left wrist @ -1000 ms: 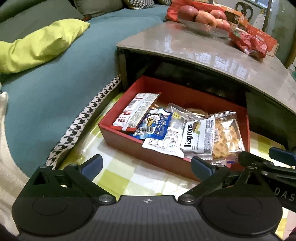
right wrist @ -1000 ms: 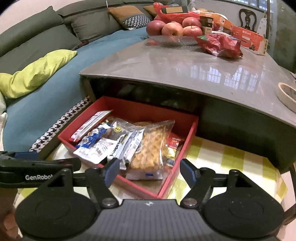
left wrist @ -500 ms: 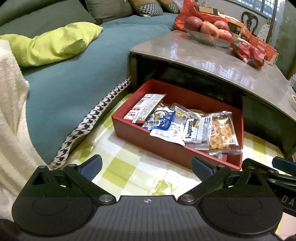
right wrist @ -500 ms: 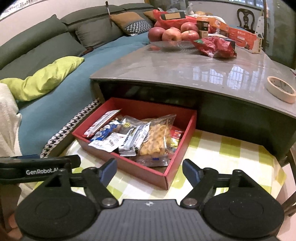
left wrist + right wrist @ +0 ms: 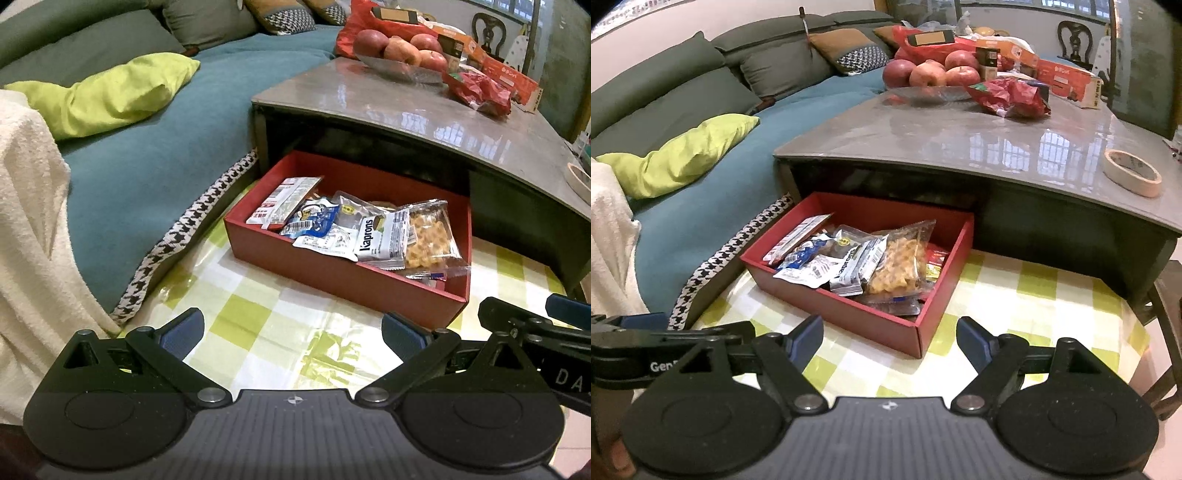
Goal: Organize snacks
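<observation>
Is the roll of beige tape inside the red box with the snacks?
No, the roll of beige tape lies on the glossy grey tabletop, above the red box.

Both tongs hang side by side, tilted downward, short of the red box and apart from it. The left tongs stand wide open with nothing between the blue pads. The right tongs are likewise spread and empty, just right of the left pair.
</observation>
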`<state>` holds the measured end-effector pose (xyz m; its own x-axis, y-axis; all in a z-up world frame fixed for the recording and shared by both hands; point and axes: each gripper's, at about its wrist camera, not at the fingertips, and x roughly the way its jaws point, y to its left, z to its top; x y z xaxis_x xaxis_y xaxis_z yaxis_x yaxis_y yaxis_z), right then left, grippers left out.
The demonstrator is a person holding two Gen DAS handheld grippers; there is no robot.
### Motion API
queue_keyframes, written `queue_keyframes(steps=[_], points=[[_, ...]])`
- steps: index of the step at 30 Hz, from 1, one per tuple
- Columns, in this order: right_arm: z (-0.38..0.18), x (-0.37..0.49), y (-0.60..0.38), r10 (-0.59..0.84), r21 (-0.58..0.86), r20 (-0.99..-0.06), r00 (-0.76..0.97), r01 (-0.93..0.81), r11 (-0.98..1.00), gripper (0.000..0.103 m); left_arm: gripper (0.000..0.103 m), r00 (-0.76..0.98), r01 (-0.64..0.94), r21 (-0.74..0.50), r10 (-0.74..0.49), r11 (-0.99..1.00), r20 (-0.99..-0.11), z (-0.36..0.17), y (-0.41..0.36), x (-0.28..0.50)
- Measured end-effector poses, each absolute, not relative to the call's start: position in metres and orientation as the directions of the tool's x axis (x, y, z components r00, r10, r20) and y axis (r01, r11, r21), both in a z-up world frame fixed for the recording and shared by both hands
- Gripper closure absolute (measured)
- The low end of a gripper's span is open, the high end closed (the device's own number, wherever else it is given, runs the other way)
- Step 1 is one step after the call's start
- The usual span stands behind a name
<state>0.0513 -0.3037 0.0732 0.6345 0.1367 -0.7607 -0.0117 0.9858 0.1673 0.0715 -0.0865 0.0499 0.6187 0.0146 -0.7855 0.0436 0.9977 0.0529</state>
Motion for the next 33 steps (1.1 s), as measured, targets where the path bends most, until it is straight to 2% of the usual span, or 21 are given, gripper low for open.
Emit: queue_keyframes(steps=[33], points=[[0.078, 0.017, -0.296, 0.13, 0.157, -0.766, 0.629, -0.014, 0.988, 0.014, 0.0, 0.629, 0.033, 0.149, 0.095, 0.988, -0.771, 0.057, -0.091, 0.034]])
